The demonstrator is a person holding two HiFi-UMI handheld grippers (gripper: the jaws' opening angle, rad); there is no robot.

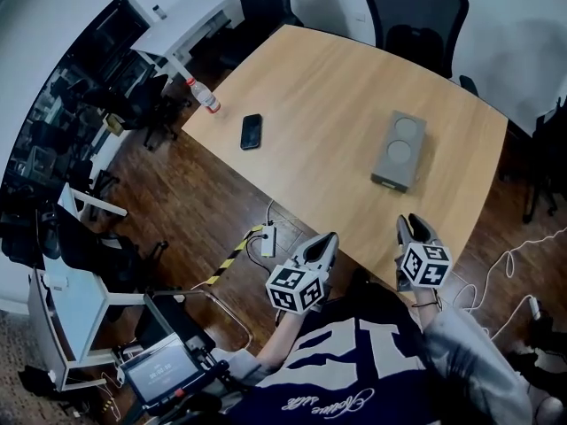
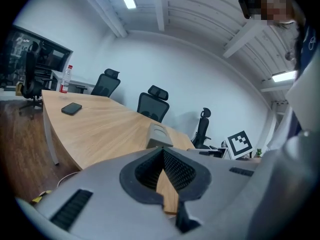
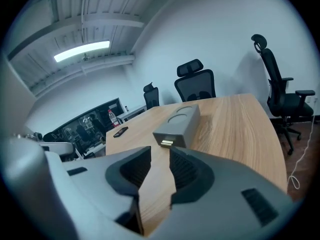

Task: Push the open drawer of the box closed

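Table (image 1: 337, 104) — wood, box (image 1: 399, 149) on it | chairs (image 1: 416, 16) behind | left hand-held gripper (image 1: 331, 239) closed, empty | right hand-held gripper (image 1: 409, 224) ajar — empty

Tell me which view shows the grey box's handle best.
Right gripper view: the gold handle on the box faces the camera. Head view shows the box from above, handle indiscernible. Left gripper view shows the box small, handle indiscernible.
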